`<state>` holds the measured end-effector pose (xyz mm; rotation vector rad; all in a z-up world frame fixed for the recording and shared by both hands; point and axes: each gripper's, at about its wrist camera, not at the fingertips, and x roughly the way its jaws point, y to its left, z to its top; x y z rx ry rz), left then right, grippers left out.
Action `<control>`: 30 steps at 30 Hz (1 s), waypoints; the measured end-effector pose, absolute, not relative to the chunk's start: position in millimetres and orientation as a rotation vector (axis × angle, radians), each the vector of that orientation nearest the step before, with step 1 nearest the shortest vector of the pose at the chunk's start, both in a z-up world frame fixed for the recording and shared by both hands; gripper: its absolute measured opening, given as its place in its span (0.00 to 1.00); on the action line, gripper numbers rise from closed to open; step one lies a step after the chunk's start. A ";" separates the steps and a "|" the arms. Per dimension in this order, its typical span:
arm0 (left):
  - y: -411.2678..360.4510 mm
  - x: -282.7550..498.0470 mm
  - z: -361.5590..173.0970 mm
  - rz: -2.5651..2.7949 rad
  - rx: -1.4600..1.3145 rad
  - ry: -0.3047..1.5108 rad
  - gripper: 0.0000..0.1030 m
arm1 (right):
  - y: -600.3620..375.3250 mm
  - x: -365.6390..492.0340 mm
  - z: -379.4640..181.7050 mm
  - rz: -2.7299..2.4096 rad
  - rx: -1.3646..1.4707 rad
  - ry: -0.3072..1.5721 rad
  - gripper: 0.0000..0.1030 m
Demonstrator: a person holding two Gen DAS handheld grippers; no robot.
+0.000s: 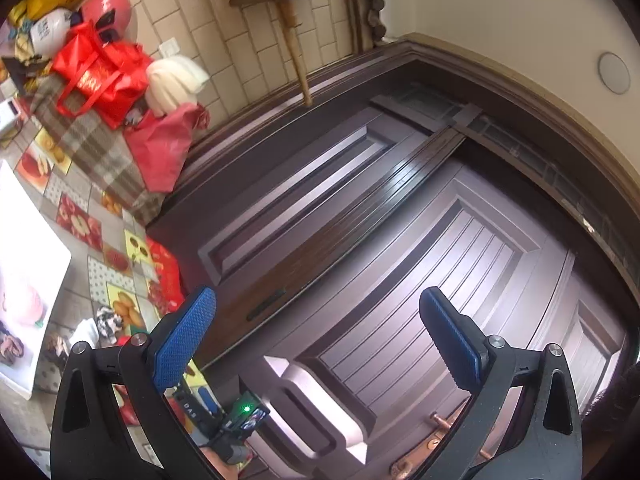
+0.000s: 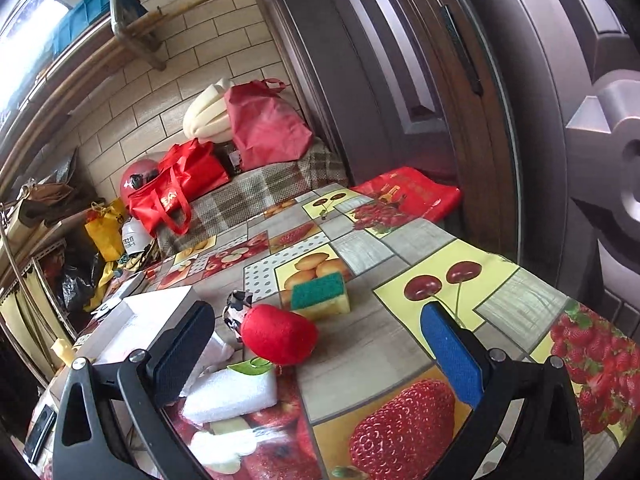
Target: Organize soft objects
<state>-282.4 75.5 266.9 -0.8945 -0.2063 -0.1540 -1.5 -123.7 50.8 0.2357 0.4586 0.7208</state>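
Right wrist view is taken up by the fruit-print tablecloth [image 2: 400, 344], and places are given from the red plush fruit [image 2: 279, 338] lying on it. The right gripper [image 2: 320, 348] is held spread above the cloth with nothing between its fingers; the plush sits between them but nearer the left finger, untouched. The plush is judged light, soft and compressible, so a pinch across its rounded middle is favoured over its leafy end. Just behind it a yellow sponge with a green scouring face [image 2: 320, 294] is seen; it is judged light and springy, best squeezed across its yellow sides. In front of the plush, touching or nearly so, a folded white cloth [image 2: 232, 394] lies; it is judged limp and likely to sag, so a fold should be gathered. To its left a small black-and-white soft toy [image 2: 238, 310] is half hidden.

A white box [image 2: 140, 320] stands further left; what it holds cannot be told here. In the left wrist view a pinkish item and something dark are glimpsed in a white box [image 1: 36, 264], blurred. The left gripper [image 1: 316, 340] is spread, empty, and pointed at a brown door [image 1: 400, 240].
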 end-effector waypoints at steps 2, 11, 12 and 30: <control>72.5 -284.4 268.6 -0.163 -0.875 -0.224 0.99 | -123.7 0.7 50.5 0.720 0.240 0.466 1.00; 82.3 -283.0 262.9 -0.150 -0.899 -0.212 0.99 | -123.4 3.7 50.0 0.719 0.231 0.471 1.00; 83.3 -282.8 262.6 -0.145 -0.897 -0.212 0.99 | -123.5 3.9 49.8 0.720 0.229 0.471 1.00; 69.2 -264.9 260.9 -0.073 -0.808 -0.155 0.99 | -123.1 2.3 50.8 0.720 0.231 0.477 1.00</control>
